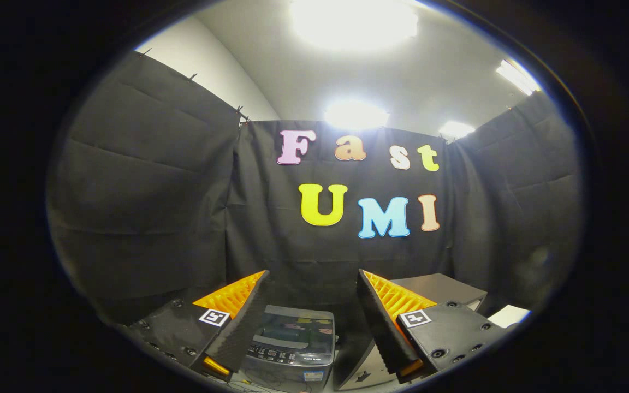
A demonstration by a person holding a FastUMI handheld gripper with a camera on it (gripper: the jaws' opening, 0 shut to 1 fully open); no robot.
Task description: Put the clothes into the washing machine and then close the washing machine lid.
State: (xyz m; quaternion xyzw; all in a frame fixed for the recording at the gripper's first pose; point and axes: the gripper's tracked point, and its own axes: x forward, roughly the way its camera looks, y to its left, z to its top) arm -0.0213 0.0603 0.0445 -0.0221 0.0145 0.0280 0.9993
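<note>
Fingers (241, 322) of the hand-held gripper (312, 322) are seen spread wide apart, with nothing gripped between them and nothing touched by either one. Each finger is faced with a black ribbed pad and backed by orange ridged material, and a small black-and-white square marker is fixed to the black body behind each finger. Between the two fingers, and just beyond them, a small grey top-loading washing machine (291, 349) is seen from above. Its lid (295, 326), a dark see-through panel, is lying flat and shut, and a row of buttons is set along the front control strip. Some small writing is printed on that strip and a blue sticker is stuck to the front below it, but both are too small to be read. Beside the machine, behind the right finger, a dark box-shaped cabinet (440, 289) is placed.
</note>
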